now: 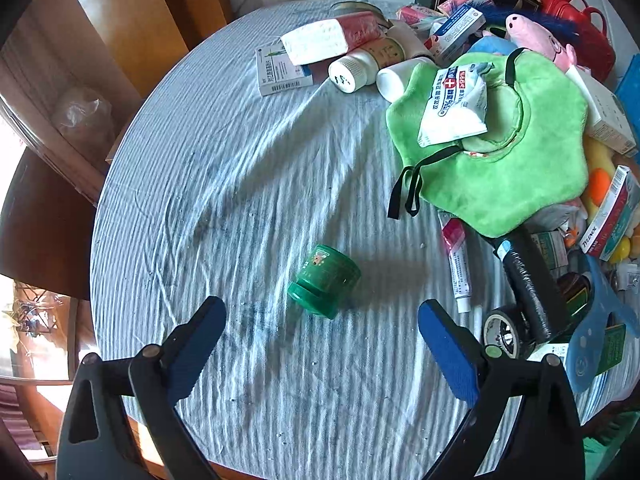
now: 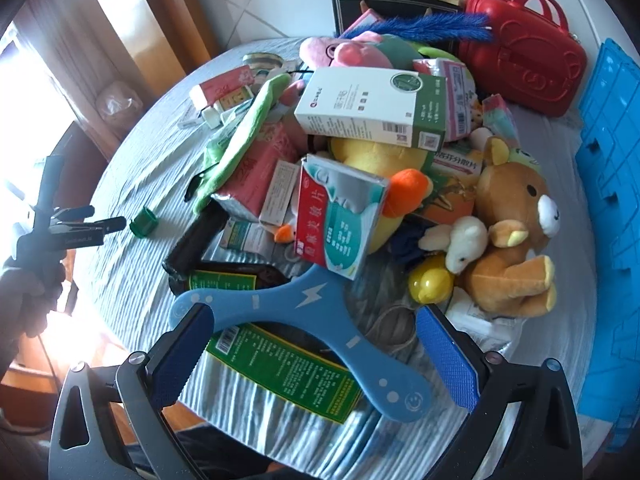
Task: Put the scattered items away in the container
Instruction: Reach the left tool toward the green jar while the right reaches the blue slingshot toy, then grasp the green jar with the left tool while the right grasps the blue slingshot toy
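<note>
A small green jar [image 1: 324,280] lies on its side on the striped tablecloth [image 1: 224,168], just ahead of my open, empty left gripper [image 1: 322,312]. The jar [image 2: 145,221] also shows in the right wrist view, next to the left gripper [image 2: 96,224]. My right gripper [image 2: 312,320] is open and empty over a blue boomerang [image 2: 312,308]. A blue crate [image 2: 608,216] stands at the right edge. Behind the boomerang is a heap of medicine boxes [image 2: 368,108], a brown bear plush [image 2: 516,236] and a yellow plush [image 2: 380,160].
A green plush mat [image 1: 500,148] with a white packet on it, white bottles [image 1: 352,70], a tube [image 1: 456,260] and tape rolls [image 1: 504,332] lie right of the jar. A red bag [image 2: 520,48] stands at the back. Wooden furniture [image 1: 120,28] is left of the table.
</note>
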Motion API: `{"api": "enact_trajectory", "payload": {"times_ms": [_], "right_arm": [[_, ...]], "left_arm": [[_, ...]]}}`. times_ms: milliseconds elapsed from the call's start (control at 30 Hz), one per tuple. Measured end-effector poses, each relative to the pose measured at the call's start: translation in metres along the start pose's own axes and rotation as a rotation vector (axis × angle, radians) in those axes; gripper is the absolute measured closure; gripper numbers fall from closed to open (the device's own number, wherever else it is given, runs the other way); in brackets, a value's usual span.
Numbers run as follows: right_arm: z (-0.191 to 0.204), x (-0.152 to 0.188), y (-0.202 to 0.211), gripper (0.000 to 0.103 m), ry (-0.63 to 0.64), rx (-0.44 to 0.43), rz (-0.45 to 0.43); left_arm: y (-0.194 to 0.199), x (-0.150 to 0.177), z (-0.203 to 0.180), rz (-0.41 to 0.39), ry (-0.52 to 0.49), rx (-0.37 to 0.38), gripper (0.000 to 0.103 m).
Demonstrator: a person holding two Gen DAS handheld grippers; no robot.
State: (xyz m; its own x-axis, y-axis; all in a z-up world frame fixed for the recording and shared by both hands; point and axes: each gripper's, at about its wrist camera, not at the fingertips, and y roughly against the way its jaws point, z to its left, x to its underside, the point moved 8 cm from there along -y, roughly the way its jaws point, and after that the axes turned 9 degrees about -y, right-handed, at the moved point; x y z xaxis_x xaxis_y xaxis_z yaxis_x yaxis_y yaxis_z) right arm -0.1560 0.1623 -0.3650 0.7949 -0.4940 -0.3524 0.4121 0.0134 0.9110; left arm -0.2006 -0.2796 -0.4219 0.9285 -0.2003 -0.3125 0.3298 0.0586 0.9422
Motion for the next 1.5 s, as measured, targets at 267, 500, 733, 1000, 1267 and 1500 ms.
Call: {"api": "enact_trajectory", "payload": {"times_ms": [267,500,733,1000,1267,1500], "right_arm": [[-0.009,0.005,-0.040,0.000,-0.016,0.040,0.064],[-0.012,0.010,-0.058,0.000,-0.030,0.048,0.096],[-0.017,0.018,-0.077,0.000,-0.026,0.049,0.133],[-0.029,0.026,-0.108,0.008,0.044,0.041,0.208],[-0.037,0.028,-0.135,0.029,0.020,-0.022,0.291],[-0.036,0.023,-0.127,0.056,0.039,-0.031,0.266]], "left_arm": [[-0.051,0.000,0.001,-0.005,-0.039,0.044,0.021],[-0.059,0.003,-0.010,-0.019,-0.060,0.109,0.054],[-0.048,0.004,-0.020,-0.039,-0.049,0.134,0.054],[-0.037,0.008,-0.022,-0.043,-0.047,0.128,0.054],[-0.030,0.012,-0.019,-0.035,-0.028,0.113,0.054],[-0.024,0.010,-0.021,-0.043,-0.029,0.106,0.054]]}}
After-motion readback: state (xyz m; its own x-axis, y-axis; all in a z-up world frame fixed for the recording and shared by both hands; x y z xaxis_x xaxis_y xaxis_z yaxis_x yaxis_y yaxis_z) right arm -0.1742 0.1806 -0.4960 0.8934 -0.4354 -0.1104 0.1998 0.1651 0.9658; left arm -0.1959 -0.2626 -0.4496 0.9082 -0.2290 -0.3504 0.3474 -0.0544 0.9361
